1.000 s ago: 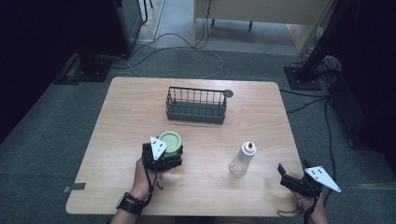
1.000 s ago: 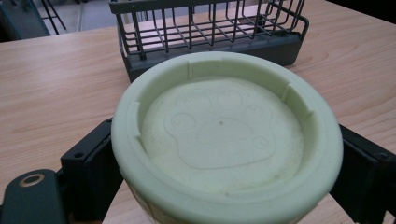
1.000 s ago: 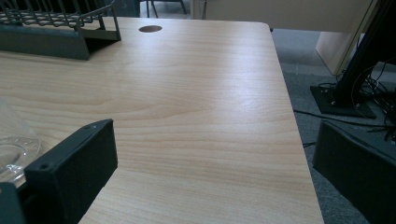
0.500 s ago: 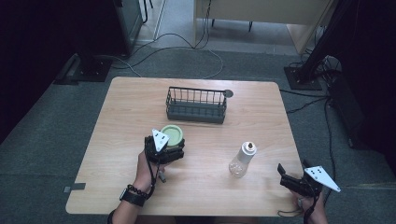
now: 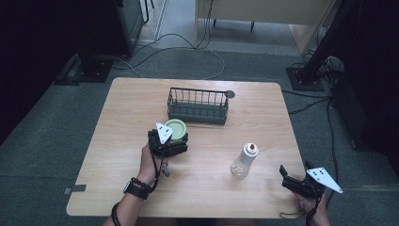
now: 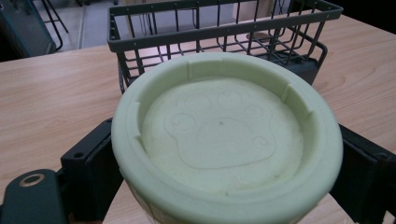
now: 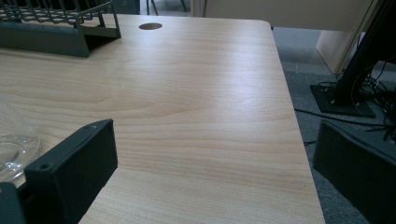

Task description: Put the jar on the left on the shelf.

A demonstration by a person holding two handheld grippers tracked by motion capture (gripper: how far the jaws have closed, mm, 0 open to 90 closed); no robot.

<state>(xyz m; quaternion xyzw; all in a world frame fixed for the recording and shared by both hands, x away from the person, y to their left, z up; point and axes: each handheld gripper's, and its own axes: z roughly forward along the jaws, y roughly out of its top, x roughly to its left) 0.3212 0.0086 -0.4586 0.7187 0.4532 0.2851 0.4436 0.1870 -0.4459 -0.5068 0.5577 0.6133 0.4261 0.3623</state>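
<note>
Forward goes my left gripper with the green cup: a second ago the pair sat nearer my edge of the surface, and now the cup is just short of the wire basket. In the left gripper view my two jaws press against the cup's sides, one on each flank, so I'm clamped on it, and its rim with the paw print embossed on top sits squarely between them with the basket right behind. Whether the cup rests on the wood or is lifted off it, I can't tell; its lower body is cut off at the bottom of that view, and from above my gripper covers its near side.

My right gripper hangs at the near right corner, where it was before, jaws wide apart with nothing between them. The clear bottle stands upright to its left, unmoved; in the right gripper view just its base peeks in at the left edge, blurred and cut off.
</note>
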